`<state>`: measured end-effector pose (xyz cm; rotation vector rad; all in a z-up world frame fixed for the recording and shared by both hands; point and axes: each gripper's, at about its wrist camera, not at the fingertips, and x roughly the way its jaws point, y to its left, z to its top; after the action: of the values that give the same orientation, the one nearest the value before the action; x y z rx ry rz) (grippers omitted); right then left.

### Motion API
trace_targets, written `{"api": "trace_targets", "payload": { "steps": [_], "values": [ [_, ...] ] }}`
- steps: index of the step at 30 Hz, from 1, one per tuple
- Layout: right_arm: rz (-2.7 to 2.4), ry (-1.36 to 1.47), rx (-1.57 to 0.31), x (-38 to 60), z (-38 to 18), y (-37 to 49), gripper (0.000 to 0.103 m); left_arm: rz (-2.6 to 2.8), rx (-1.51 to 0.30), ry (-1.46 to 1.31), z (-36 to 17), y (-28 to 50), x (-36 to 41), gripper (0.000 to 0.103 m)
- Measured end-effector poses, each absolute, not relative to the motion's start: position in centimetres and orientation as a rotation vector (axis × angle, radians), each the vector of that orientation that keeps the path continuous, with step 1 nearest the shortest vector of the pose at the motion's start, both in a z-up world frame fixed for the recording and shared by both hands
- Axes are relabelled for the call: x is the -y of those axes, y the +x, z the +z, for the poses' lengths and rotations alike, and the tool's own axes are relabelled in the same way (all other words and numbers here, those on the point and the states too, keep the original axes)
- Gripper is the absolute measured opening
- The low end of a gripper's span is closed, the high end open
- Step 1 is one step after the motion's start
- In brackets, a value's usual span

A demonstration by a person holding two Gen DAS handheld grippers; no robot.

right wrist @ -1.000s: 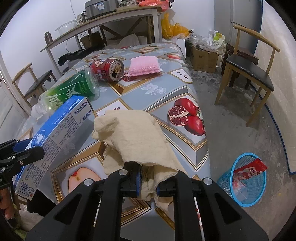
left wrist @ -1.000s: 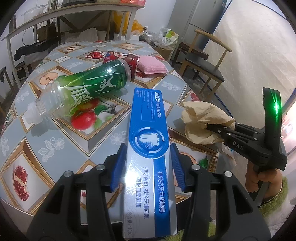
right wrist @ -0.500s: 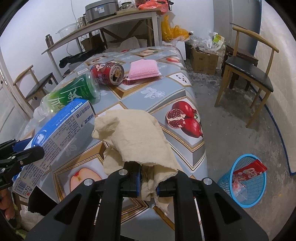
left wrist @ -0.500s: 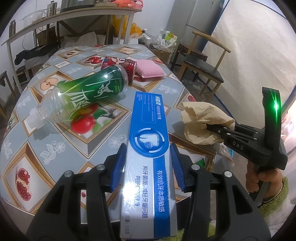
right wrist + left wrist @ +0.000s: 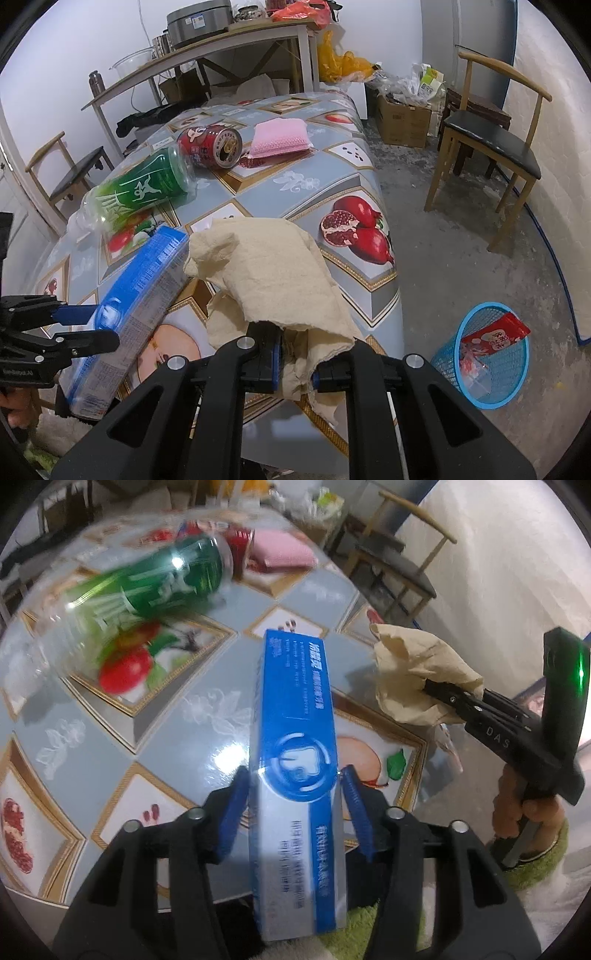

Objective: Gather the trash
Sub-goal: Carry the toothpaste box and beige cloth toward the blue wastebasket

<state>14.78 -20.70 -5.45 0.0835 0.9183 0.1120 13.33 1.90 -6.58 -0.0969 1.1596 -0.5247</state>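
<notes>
A long blue and white toothpaste box (image 5: 295, 709) lies between the blue pads of my left gripper (image 5: 295, 786), its far end on the table. The jaws are opening, and a thin gap shows on each side of the box. In the right wrist view the box (image 5: 140, 288) slants off the table's near edge at the left gripper (image 5: 96, 326). My right gripper (image 5: 295, 365) is shut on a crumpled beige paper towel (image 5: 266, 266), held above the table's near corner. The left wrist view shows that towel (image 5: 413, 672) at the right gripper's tips (image 5: 432, 688).
On the fruit-patterned table (image 5: 325, 184) lie a green plastic bottle (image 5: 144, 188), a red can (image 5: 208, 146) and a pink sponge (image 5: 280, 136). A blue wire basket (image 5: 487, 354) holding a red wrapper stands on the floor at the right. A wooden chair (image 5: 491, 140) stands beyond it.
My left gripper has tipped downward and its jaws have spread a little off the toothpaste box, which now slants. The right gripper and its paper towel have stayed put.
</notes>
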Motion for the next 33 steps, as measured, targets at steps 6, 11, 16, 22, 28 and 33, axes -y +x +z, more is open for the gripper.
{"api": "trace_targets", "payload": {
  "steps": [6,11,16,22,28,33],
  "values": [
    [0.115,0.107,-0.933,20.9,-6.3,14.6,0.012,-0.539,-1.216,-0.070,-6.8,15.5,-1.1,0.062],
    [0.115,0.129,-0.935,21.2,-6.6,14.5,0.012,-0.523,-1.240,0.005,-7.3,17.2,0.3,0.060],
    [0.115,0.141,-0.934,21.4,-6.8,14.5,0.012,-0.529,-1.235,0.063,-7.4,17.0,1.2,0.050],
    [0.115,0.150,-0.929,21.6,-6.8,14.3,0.012,-0.526,-1.175,0.067,-6.2,16.0,0.9,0.047],
    [0.113,0.171,-0.904,22.2,-6.1,13.7,0.012,-0.536,-1.088,0.034,-3.7,14.4,0.3,0.046],
    [0.111,0.231,-0.869,23.6,-5.0,12.9,0.012,-0.572,-1.015,0.031,-1.4,13.2,0.9,0.045]
  ]
}}
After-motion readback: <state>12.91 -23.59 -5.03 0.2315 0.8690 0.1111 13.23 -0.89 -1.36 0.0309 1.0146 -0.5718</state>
